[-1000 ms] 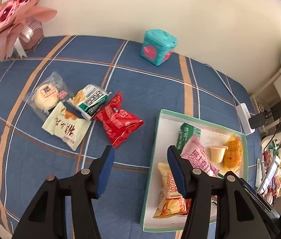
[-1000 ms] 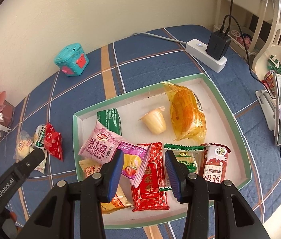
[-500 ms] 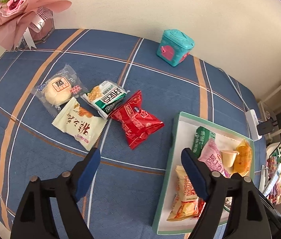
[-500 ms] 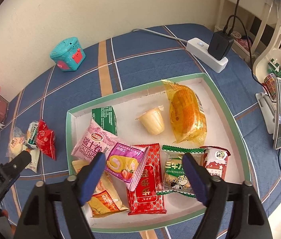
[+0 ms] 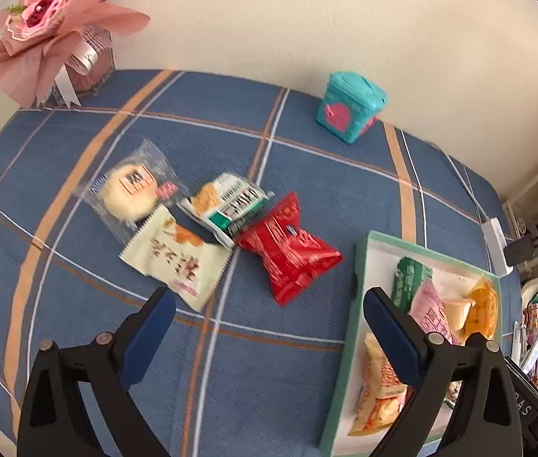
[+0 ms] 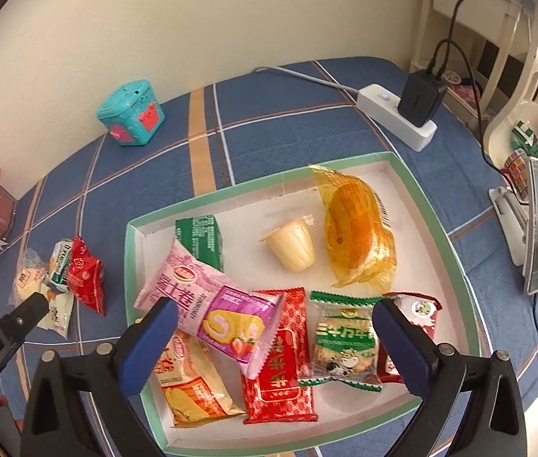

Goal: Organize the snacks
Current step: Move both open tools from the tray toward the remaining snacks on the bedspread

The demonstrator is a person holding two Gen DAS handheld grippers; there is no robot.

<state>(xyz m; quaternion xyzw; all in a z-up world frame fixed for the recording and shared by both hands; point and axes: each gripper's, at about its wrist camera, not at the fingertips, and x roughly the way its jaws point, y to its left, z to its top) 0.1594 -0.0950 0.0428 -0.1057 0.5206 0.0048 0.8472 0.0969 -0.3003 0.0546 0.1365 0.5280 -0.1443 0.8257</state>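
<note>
On the blue plaid cloth lie a red packet (image 5: 288, 251), a green-and-white packet (image 5: 227, 203), a cream packet (image 5: 179, 257) and a clear-wrapped bun (image 5: 130, 190). My left gripper (image 5: 267, 318) hangs above the cloth just in front of them, jaws opening wide, nothing between them. A green-rimmed white tray (image 6: 433, 205) holds several snacks, among them a pink roll packet (image 6: 212, 302), a red packet (image 6: 280, 358), a green cracker packet (image 6: 343, 339), a jelly cup (image 6: 293, 243) and an orange-wrapped cake (image 6: 356, 232). My right gripper (image 6: 274, 327) hovers over the tray's front, jaws opening wide and gripping nothing.
A teal toy box (image 5: 349, 106) stands by the wall. A pink bouquet (image 5: 52, 19) fills the far left corner. A white power strip (image 6: 396, 116) with a black charger and cables lies right of the tray. A phone on a stand (image 6: 535, 228) sits at the right edge.
Both grippers have opened from nearly shut to wide. The left one has shifted left, so the loose snacks sit more central in its view. The right has barely moved.
</note>
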